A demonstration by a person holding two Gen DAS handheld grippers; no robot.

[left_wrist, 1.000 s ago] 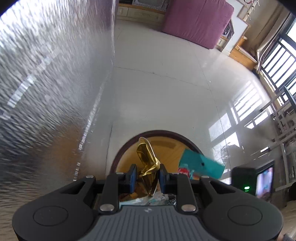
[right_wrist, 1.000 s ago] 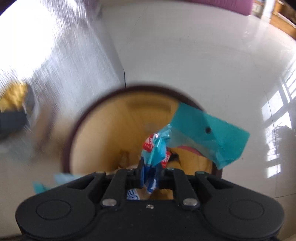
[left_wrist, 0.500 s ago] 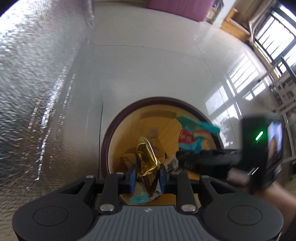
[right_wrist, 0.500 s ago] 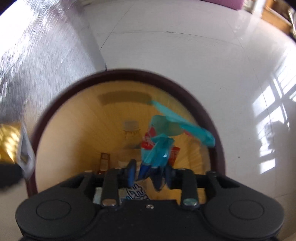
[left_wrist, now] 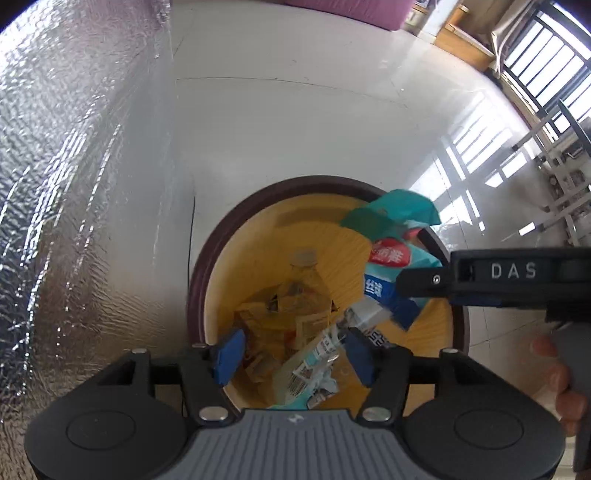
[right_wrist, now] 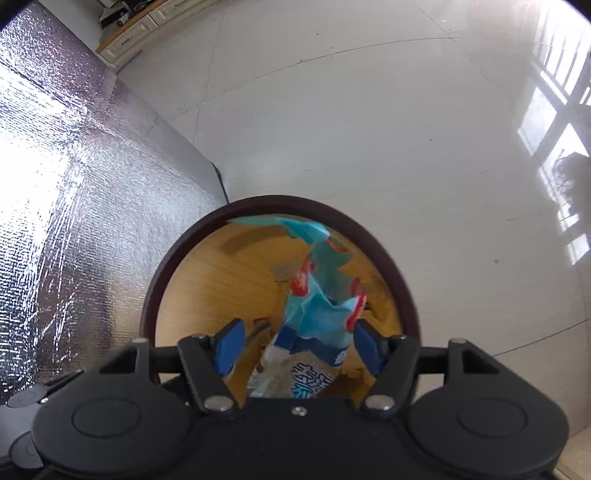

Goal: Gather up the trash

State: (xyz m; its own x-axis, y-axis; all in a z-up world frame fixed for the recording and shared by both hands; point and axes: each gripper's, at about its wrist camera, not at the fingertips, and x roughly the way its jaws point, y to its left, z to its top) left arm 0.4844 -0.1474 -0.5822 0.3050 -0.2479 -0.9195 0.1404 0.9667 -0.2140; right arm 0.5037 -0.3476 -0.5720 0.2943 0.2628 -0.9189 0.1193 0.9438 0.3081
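A round bin (left_wrist: 195, 295) with a dark brown rim and a yellow wooden inside stands on the floor below both grippers. My left gripper (left_wrist: 294, 352) hangs over its mouth; its jaws are opening and nothing is between the blue pads (left_wrist: 229, 350). Past them, in the bin, lie a clear plastic bottle (left_wrist: 306, 280) and crumpled wrappers (left_wrist: 314, 369). My right gripper (right_wrist: 297, 347) is above the bin's rim (right_wrist: 155, 291), its jaws opening too. A teal and blue snack bag (right_wrist: 317, 291) stands loose between its pads, which do not press it. The left wrist view shows that bag (left_wrist: 395, 266) hanging by the right gripper's finger (left_wrist: 424, 280).
A silver foil mat (left_wrist: 74, 184) covers the floor left of the bin, seen also as the foil mat (right_wrist: 55, 184). White tiles (left_wrist: 295, 129) spread beyond. A purple sofa (left_wrist: 351, 11) and window bars (left_wrist: 546, 74) lie far off. A person's fingers (left_wrist: 554, 369) hold the right gripper.
Both grippers' jaws have gone from shut to wide apart. The gold wrapper has left the left gripper. The teal bag has come loose in the right one. The left gripper sank toward the bin.
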